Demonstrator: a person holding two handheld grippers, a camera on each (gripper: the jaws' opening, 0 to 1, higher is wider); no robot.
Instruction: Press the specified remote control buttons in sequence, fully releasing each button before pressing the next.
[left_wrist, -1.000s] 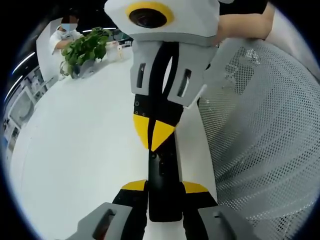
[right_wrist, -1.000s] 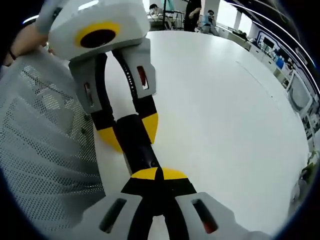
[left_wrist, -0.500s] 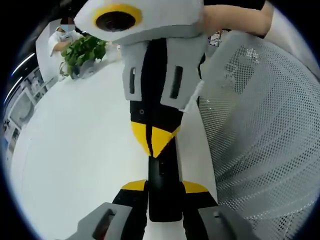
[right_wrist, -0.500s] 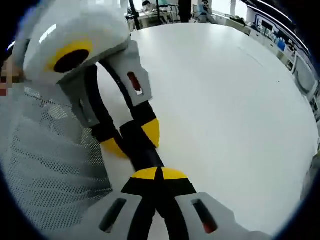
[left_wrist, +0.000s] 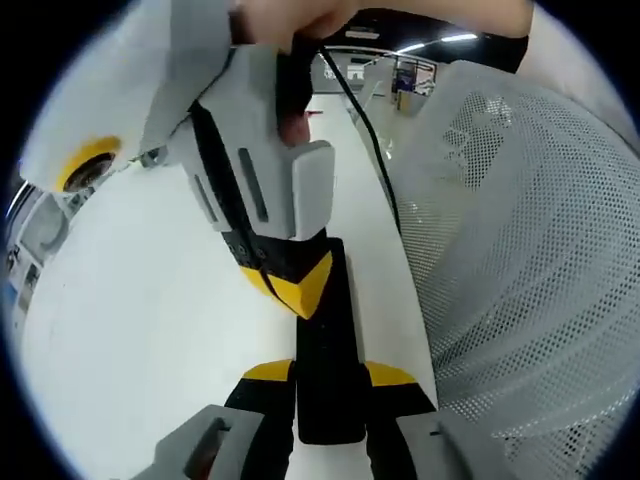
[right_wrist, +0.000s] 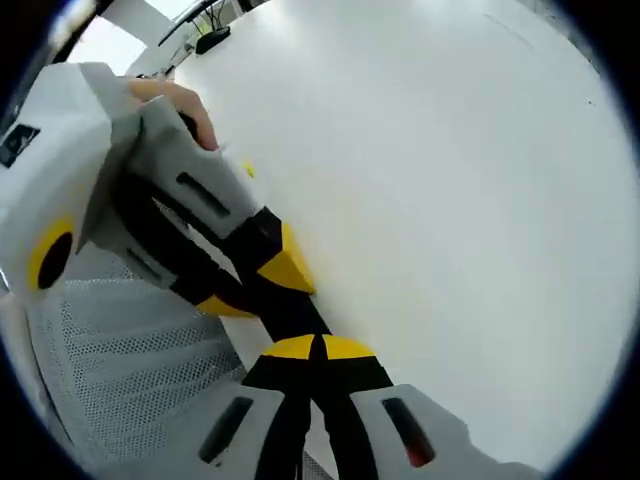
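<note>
Left gripper view: left gripper (left_wrist: 330, 378) has its yellow-tipped black jaws closed onto the near end of the remote control (left_wrist: 327, 345), a slim matte-black bar lying flat on the surface (left_wrist: 130, 330). Surface is smooth, plain white, glossy. The right gripper (left_wrist: 292, 282) comes in from the top, grey moulded plastic body with slotted side plates; its yellow wedge tips are pressed together and sit on the remote's top face, around mid-length. A hand (left_wrist: 290, 30) grips its upper body and a thin black cable (left_wrist: 365, 120) trails past it. On the right, a white perforated mesh chair back (left_wrist: 520, 270), curved, right at the surface edge.

Right gripper view: right gripper (right_wrist: 318, 348) jaws fully closed, tips meeting, nothing between them, resting on the remote control (right_wrist: 285, 308), seen here as a narrow black strip. Cannot tell which button is under the tips. The left gripper (right_wrist: 255, 280) sits at the remote's far end, yellow tips on either side of the black body, clamped on it. Fingers (right_wrist: 180, 100) wrap its grey housing. Mesh chair back (right_wrist: 130, 370) at lower left; white surface (right_wrist: 450, 200) takes the rest.
</note>
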